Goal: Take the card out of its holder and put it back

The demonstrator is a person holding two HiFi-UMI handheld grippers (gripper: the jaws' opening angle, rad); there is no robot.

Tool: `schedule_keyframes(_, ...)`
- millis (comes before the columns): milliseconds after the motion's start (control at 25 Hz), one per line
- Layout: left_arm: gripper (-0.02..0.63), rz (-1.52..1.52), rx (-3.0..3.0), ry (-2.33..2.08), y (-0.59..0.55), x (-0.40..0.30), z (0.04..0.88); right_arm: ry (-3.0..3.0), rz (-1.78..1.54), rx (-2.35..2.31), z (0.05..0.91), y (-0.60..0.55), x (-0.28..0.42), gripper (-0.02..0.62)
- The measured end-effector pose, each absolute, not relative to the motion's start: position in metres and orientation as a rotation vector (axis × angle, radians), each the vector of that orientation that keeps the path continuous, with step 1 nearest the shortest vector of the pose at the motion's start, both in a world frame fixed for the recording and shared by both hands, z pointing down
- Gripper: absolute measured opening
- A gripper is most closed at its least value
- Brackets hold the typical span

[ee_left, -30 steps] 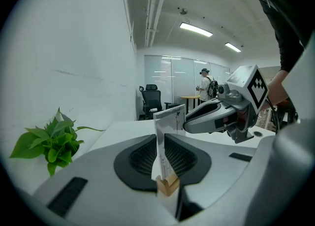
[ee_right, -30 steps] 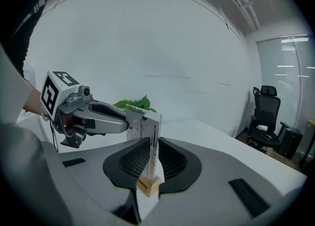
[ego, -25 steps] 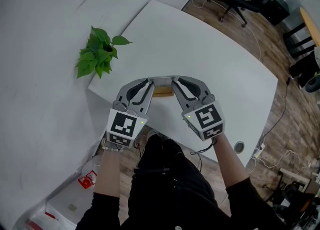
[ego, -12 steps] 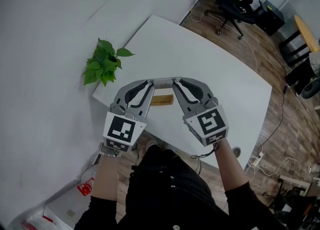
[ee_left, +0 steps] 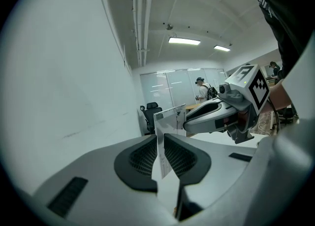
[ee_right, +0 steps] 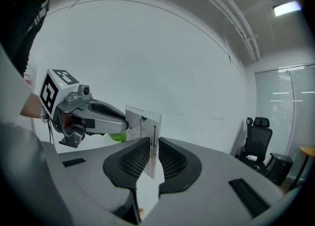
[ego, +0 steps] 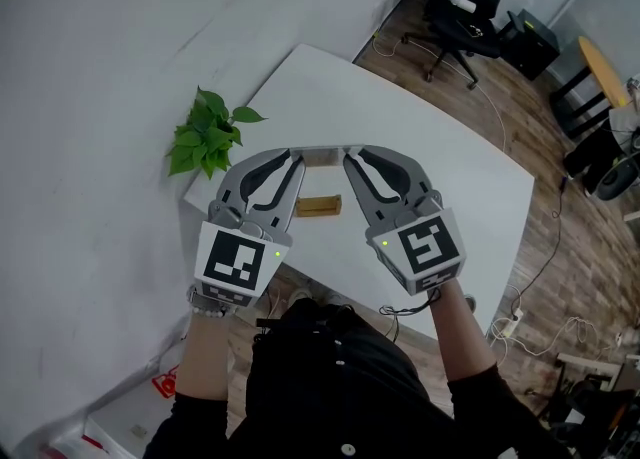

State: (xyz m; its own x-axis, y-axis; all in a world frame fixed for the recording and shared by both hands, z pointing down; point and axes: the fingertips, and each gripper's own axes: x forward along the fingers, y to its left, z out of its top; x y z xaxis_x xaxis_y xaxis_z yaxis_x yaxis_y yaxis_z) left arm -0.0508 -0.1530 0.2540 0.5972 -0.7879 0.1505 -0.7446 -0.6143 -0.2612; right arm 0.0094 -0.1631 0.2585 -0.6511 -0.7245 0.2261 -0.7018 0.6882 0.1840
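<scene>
We hold the card (ego: 322,156) between both tools: the left gripper (ego: 297,159) pinches its left end and the right gripper (ego: 351,159) its right end. In each gripper view the jaws stand nearly together, their ribbed pads pressed on the thin card, which stands on edge and spans the gap between the two. The card is out of the wooden holder (ego: 318,206) — the holder lies on the white table (ego: 440,157), apart from the card. A green plant (ego: 208,132) sits at the table's left corner, near the left gripper.
</scene>
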Motion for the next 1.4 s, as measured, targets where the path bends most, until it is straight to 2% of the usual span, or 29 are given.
schedule_keyframes(720, 0.057, -0.322, -2.656, 1.323, -0.148, -0.055, 0.242, -2.618, -0.125, 1.151, 0.250, -0.160, 0.005, 0.084)
schedule_keyframes(1400, 0.049, -0.407, -2.725, 1.237, -0.154, -0.052, 0.294, -2.566, -0.015, 1.113, 0.301, -0.169, 0.008, 0.084)
